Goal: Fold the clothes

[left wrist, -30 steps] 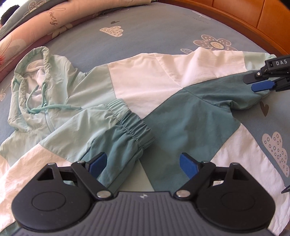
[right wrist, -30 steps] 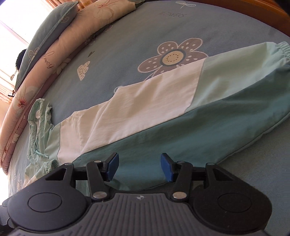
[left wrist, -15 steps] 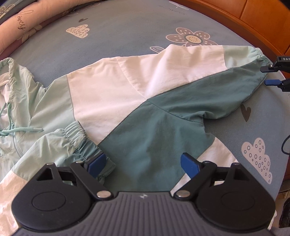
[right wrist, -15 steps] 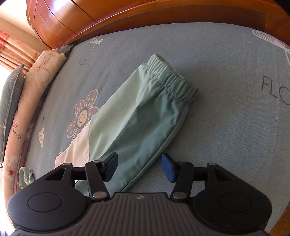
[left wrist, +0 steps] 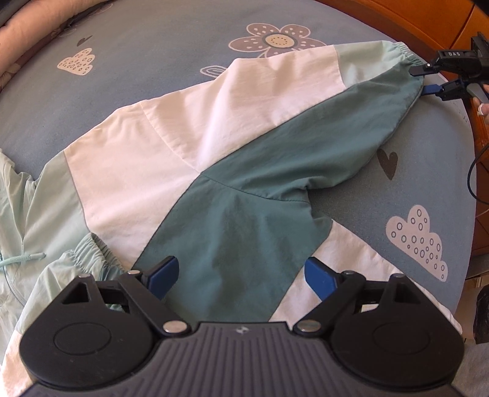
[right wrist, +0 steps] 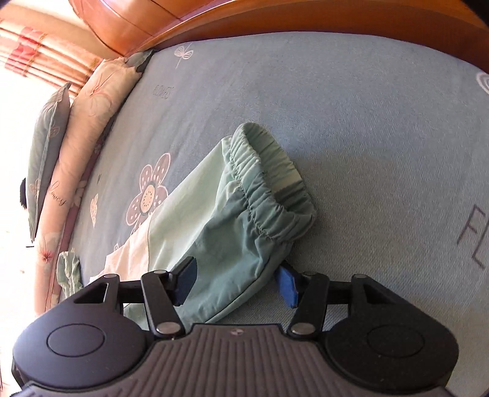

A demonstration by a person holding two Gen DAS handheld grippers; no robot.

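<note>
A hooded jacket (left wrist: 214, 137) in white, mint and teal panels lies flat on the bed. Its right sleeve (left wrist: 351, 116) stretches out towards the far right. The other sleeve's gathered cuff (left wrist: 88, 253) is folded over the body at the lower left. My left gripper (left wrist: 241, 271) hovers open over the teal body panel with nothing between its pads. My right gripper (left wrist: 423, 80) is at the end of the outstretched sleeve. In the right wrist view its jaws (right wrist: 237, 284) straddle the sleeve just behind the elastic cuff (right wrist: 269, 195); the pads stand apart and are not pressing the fabric.
The blue sheet (left wrist: 152, 45) carries flower, cloud and heart prints. A wooden bed frame (left wrist: 428, 18) curves round the far side and the right. Pillows (right wrist: 91, 122) are stacked at the left of the right wrist view. A cable (left wrist: 472, 171) hangs by the bed's right edge.
The left view has slid right across the jacket, so the hood has left the picture. The right gripper has run along the sleeve to its cuff end and now straddles it.
</note>
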